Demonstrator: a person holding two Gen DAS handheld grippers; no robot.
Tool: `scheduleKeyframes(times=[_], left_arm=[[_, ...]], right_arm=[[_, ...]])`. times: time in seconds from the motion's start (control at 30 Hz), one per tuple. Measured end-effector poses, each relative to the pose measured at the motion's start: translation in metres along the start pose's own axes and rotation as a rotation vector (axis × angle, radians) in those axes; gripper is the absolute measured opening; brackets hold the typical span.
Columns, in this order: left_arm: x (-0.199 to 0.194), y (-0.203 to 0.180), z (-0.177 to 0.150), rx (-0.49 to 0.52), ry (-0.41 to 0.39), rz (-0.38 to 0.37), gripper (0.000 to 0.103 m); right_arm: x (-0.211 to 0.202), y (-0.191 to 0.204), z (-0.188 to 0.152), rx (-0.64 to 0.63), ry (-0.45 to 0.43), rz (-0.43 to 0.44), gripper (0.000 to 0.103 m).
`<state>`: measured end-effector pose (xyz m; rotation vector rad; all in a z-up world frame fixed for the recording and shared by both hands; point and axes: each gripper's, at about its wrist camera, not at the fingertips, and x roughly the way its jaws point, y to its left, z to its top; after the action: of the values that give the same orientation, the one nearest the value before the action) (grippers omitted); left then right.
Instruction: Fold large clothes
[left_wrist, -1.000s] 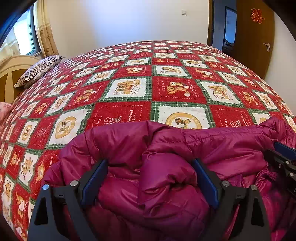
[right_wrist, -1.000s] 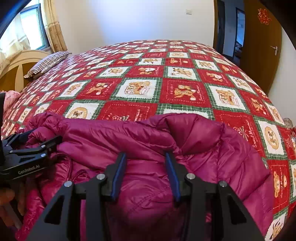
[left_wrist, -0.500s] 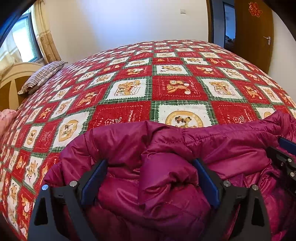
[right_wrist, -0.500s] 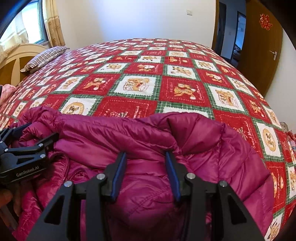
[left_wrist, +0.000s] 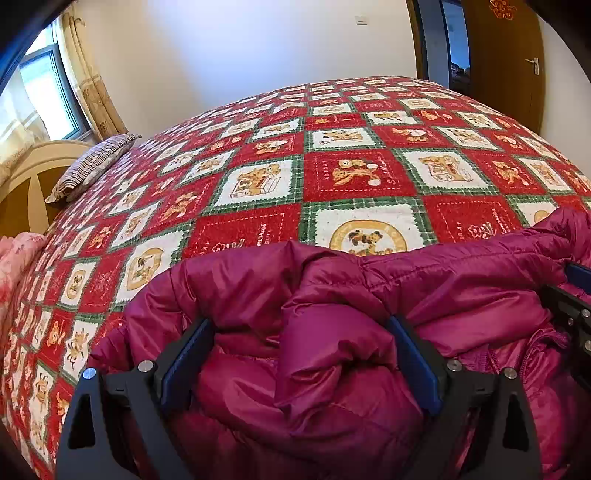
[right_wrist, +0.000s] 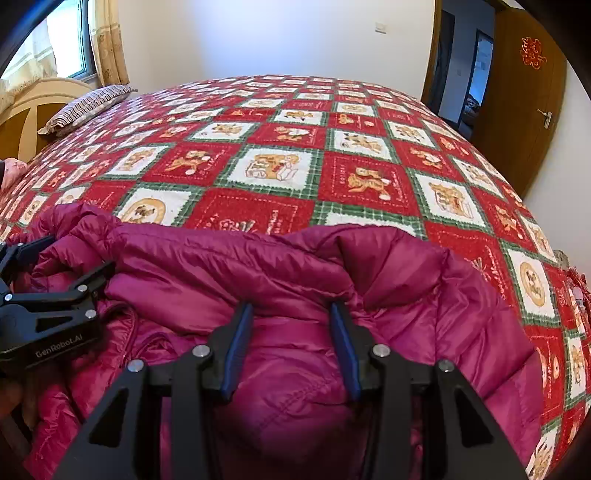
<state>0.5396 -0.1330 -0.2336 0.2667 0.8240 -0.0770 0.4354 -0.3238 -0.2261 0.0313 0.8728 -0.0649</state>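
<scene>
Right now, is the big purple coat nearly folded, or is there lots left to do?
Lots left, I think. Done so far: the magenta puffer jacket lies on the checked bedspread, bunched up with no neat fold showing. In hand: the left gripper has its fingers around a thick wad of jacket, and the right gripper pinches a narrower ridge. Left to do: the folds themselves and smoothing it into a tidy bundle.

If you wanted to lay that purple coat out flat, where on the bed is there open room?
Open quilt runs from the jacket to the far wall, bordered by the striped pillow on the left and the door side on the right. It is crowded at the near edge: left gripper and right gripper both clamp bunched jacket folds.
</scene>
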Motion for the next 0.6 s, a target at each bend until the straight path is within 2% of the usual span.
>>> scheduleKeyframes(times=[0.6], left_arm=[[0.0001,-0.0015,-0.0001,0.012,-0.002,0.011,0.095]], right_arm=[[0.0031,0.0068,0.0022,-0.033,0.01,-0.04,0.047]])
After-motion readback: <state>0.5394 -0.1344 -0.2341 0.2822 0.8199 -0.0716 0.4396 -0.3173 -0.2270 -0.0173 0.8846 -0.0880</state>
